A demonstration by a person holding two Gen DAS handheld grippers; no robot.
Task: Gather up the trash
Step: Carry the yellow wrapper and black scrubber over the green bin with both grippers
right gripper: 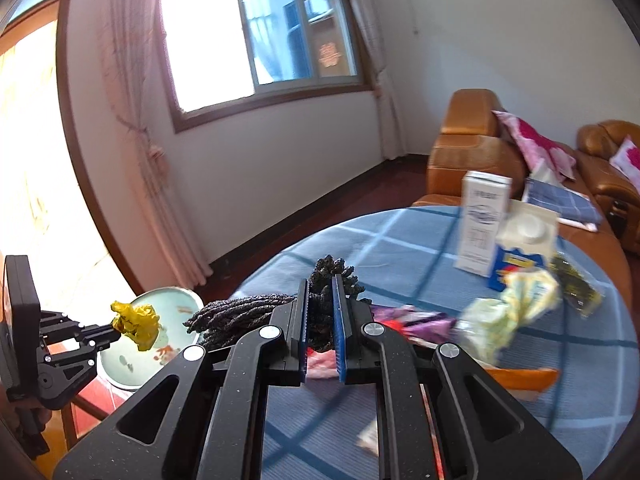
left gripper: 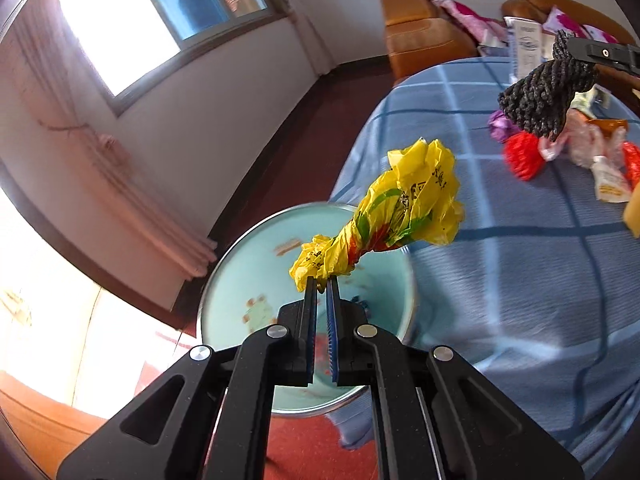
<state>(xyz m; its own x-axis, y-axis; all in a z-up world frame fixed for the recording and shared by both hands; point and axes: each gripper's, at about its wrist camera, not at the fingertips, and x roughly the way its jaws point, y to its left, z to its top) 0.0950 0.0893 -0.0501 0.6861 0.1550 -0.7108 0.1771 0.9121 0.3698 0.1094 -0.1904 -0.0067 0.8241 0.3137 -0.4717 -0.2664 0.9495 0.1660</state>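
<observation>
Carton (right gripper: 482,226) only in right view

You have two claws in view: your left claw (left gripper: 322,280) and your right claw (right gripper: 321,280). You can count one yellow plastic bag (left gripper: 394,204), one black mesh bundle (right gripper: 248,312) and one pale green bin (left gripper: 248,280). On the worktop (right gripper: 400,248) stand two cartons: one tall white carton (right gripper: 482,224) and one blue-and-white carton (right gripper: 520,248). You also see one window (right gripper: 260,40).
</observation>
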